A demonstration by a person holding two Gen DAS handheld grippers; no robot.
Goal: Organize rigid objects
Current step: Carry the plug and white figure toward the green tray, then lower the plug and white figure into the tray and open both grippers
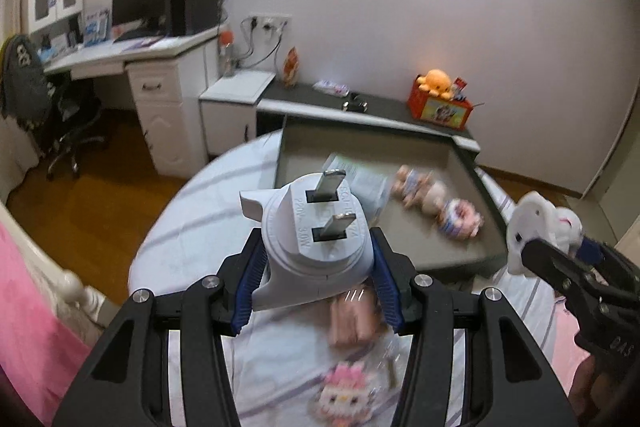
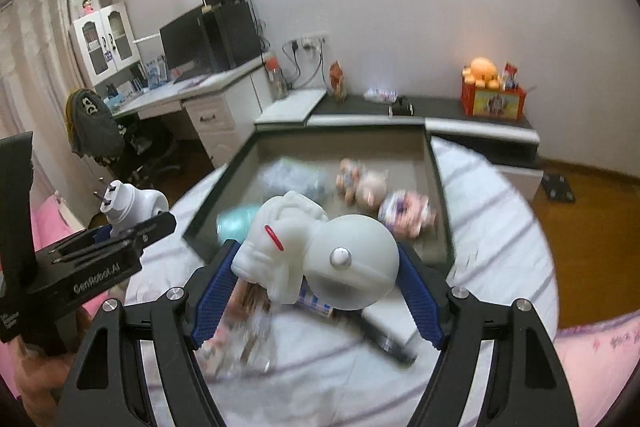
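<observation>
1. Your left gripper holds the white plug night-light between its blue pads, in the lower middle of the left view, with the 2 metal prongs pointing up and away.
2. Your right gripper is closed on the white astronaut figure, in the lower middle of the right view.
3. Both things hang above the striped bed sheet, just before the open grey drawer.
4. In the drawer you already have 2 small dolls, a paper and a blurred teal thing, so I judge some sorting is done.
5. Left to sort: these 2 held things, and near the bottom the pink cat toy and other blurred pieces.
</observation>
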